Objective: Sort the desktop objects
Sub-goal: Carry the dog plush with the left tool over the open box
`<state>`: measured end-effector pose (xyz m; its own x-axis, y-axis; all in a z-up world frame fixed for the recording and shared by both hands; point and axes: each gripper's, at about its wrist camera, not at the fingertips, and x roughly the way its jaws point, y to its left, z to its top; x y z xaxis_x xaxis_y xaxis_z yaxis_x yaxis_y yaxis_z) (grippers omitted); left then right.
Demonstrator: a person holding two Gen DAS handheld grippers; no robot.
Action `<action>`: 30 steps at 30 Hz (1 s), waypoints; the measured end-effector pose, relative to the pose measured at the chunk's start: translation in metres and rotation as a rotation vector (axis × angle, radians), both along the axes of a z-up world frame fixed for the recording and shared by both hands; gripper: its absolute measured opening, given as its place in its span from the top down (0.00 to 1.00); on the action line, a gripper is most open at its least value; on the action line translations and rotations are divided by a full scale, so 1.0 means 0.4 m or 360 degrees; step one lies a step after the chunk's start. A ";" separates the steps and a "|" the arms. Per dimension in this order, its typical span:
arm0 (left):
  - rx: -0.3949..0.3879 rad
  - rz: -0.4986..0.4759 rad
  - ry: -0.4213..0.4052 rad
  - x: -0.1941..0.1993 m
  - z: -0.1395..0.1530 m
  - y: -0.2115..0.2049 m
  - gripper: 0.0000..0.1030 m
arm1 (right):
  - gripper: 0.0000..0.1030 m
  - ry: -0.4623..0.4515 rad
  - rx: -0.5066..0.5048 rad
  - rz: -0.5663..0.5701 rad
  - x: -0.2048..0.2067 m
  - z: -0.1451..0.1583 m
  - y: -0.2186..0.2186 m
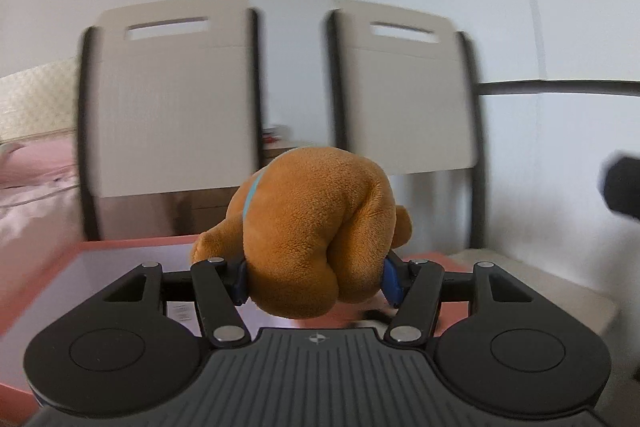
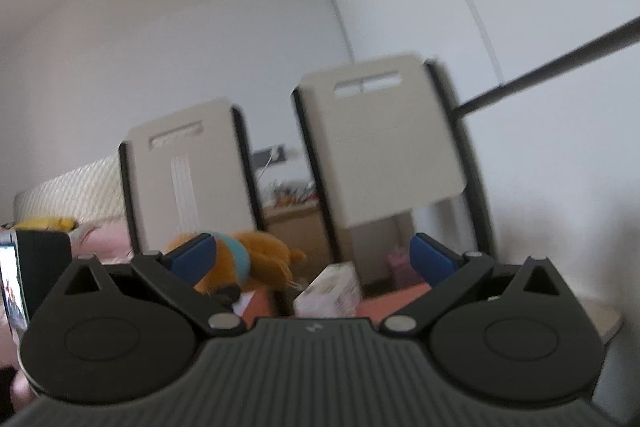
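The left gripper (image 1: 316,277) has its blue-padded fingers (image 1: 239,277) clamped on the brown plush toy (image 1: 316,227), which bulges up and forward between them, lifted above the orange worktop (image 1: 132,247); a light blue band shows on its left side. Beyond the fingers stand two beige chairs (image 1: 172,107). The right gripper (image 2: 316,259) holds nothing, its fingers (image 2: 192,259) spread wide apart. Behind its left finger the same plush toy (image 2: 260,259) appears, and between the fingers, farther off, a blurred white box (image 2: 328,291) sits on the worktop (image 2: 384,303).
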<state>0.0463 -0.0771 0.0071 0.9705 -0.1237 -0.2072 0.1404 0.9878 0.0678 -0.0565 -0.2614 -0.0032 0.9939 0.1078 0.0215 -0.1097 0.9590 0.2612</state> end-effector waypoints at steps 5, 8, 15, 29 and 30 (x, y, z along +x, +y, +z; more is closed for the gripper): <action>-0.0006 0.0171 0.0089 0.056 -0.027 0.104 0.38 | 0.00 0.0101 0.0004 0.0095 0.047 -0.019 0.065; -0.0016 0.0228 0.0104 0.081 -0.040 0.140 0.38 | 0.00 0.0146 0.0001 0.0145 0.078 -0.027 0.096; -0.0055 0.0273 0.0218 0.132 -0.075 0.183 0.38 | 0.00 0.0294 0.0018 0.0248 0.141 -0.047 0.143; -0.0028 0.0322 0.0276 0.097 -0.092 0.187 0.13 | 0.00 0.0346 0.0028 0.0241 0.158 -0.052 0.144; -0.0019 0.0331 0.0273 0.092 -0.087 0.187 0.11 | 0.00 0.0348 0.0029 0.0236 0.158 -0.052 0.143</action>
